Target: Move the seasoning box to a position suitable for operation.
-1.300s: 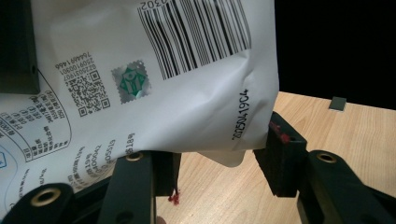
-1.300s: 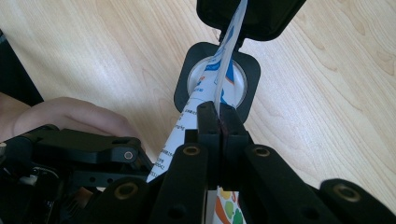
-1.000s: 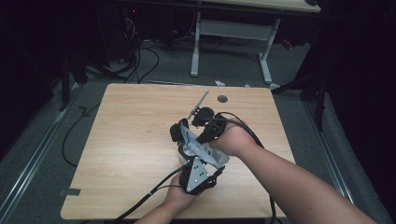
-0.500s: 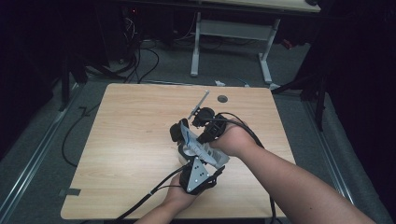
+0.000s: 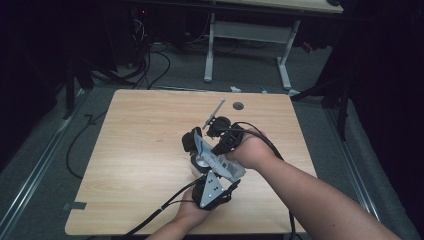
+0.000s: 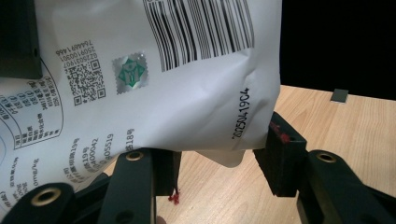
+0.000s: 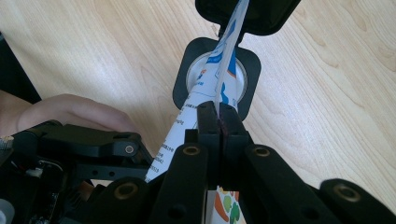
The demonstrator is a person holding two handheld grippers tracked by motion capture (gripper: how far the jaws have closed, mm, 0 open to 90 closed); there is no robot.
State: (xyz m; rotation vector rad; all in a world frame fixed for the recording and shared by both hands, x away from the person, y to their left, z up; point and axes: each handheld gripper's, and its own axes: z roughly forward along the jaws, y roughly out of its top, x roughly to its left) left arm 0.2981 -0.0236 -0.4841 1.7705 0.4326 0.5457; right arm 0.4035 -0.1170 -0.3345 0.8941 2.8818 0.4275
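A: Left gripper (image 6: 215,172) status?
B: Jaws half open around the white pouch (image 6: 154,79), lower edge; pads flank it, contact uncertain; nothing has shifted over the last second.
A: Right gripper (image 7: 219,121)?
B: Jaws fully closed, clamping the pouch's top edge; pouch at tabletop (image 5: 145,150) centre, above a black-rimmed cup (image 7: 250,79) at 12 o'clock; the static hold suggests pouring or steadying.

Counter: a light wood-grain rectangular counter (image 5: 140,150), with a small round dark cable hole (image 5: 238,106) near its far edge.
Floor: grey carpet floor (image 5: 175,75) around the counter; black cables (image 5: 150,65) trail beyond its far-left corner.
Furniture: a second desk with white metal legs (image 5: 247,37) stands beyond the counter's far edge.
Light: the counter is lit; the room around it is dark.
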